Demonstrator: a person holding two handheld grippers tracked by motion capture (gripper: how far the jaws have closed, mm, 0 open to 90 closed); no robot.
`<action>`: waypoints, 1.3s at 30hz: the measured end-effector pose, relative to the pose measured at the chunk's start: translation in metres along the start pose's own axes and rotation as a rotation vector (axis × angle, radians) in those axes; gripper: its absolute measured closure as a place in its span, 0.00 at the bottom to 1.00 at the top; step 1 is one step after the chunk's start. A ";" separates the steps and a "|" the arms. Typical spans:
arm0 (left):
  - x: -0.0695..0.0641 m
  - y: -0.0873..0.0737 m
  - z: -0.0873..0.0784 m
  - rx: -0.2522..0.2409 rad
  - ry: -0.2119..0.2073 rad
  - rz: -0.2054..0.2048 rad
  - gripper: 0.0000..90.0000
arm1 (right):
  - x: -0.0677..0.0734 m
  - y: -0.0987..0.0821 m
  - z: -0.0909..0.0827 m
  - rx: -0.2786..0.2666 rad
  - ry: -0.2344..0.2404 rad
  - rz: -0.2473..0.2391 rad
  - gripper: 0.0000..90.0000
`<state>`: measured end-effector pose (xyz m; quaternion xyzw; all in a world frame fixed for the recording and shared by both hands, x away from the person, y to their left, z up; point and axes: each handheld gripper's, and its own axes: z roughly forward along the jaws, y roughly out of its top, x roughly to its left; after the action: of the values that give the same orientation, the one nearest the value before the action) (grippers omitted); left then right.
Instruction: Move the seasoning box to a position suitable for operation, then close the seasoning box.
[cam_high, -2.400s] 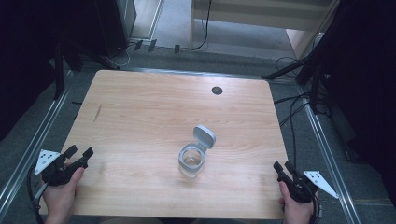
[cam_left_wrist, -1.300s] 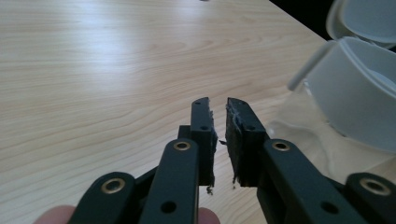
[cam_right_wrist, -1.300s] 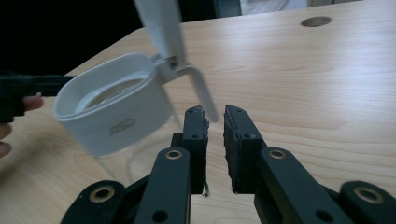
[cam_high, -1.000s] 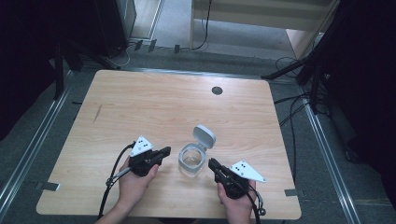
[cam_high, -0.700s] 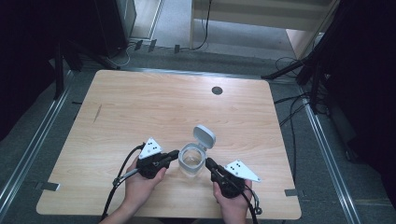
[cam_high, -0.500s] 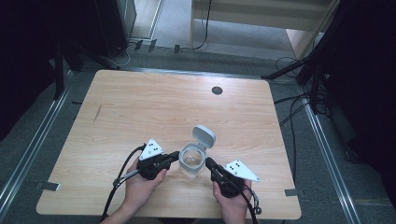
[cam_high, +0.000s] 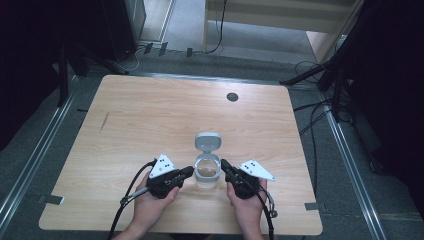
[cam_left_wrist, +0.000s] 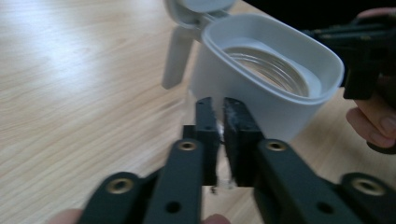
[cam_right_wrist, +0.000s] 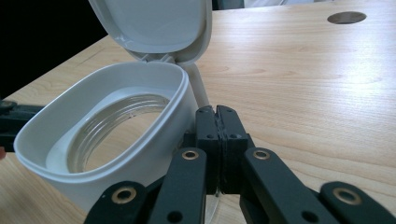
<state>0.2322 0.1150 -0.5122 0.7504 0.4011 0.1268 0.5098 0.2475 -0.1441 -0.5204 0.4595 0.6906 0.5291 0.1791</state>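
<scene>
White container (cam_high: 207, 169) standing near the front middle of the surface (cam_high: 150, 115), hinged lid (cam_high: 208, 141) flipped open and upright behind it; clear threaded insert visible inside. Judged light, rigid plastic, smooth-walled and likely slippery, easily tipped with the lid up; best taken low on opposite walls or at the rim. Left hand-held gripper (cam_left_wrist: 217, 112) just beside its left wall, jaws nearly closed, holding nothing evident. Right hand-held gripper (cam_right_wrist: 216, 122) against the right wall, jaws closed together. Pale wood, bare, round hole (cam_high: 232, 96) at the far edge. Grey floor, cables, dark surroundings.
</scene>
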 end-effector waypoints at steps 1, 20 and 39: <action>0.000 0.000 0.000 0.000 0.000 0.000 0.87 | 0.000 0.000 0.000 0.000 0.000 0.000 1.00; 0.149 -0.062 -0.113 -0.102 0.291 -0.212 0.16 | -0.031 0.045 0.000 -0.028 0.002 0.004 1.00; 0.147 -0.061 -0.101 -0.045 0.330 -0.182 0.17 | -0.025 0.102 0.022 -0.012 0.084 -0.030 1.00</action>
<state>0.2380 0.2989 -0.5520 0.6686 0.5425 0.2107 0.4630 0.3220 -0.1503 -0.4429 0.4253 0.7011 0.5493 0.1608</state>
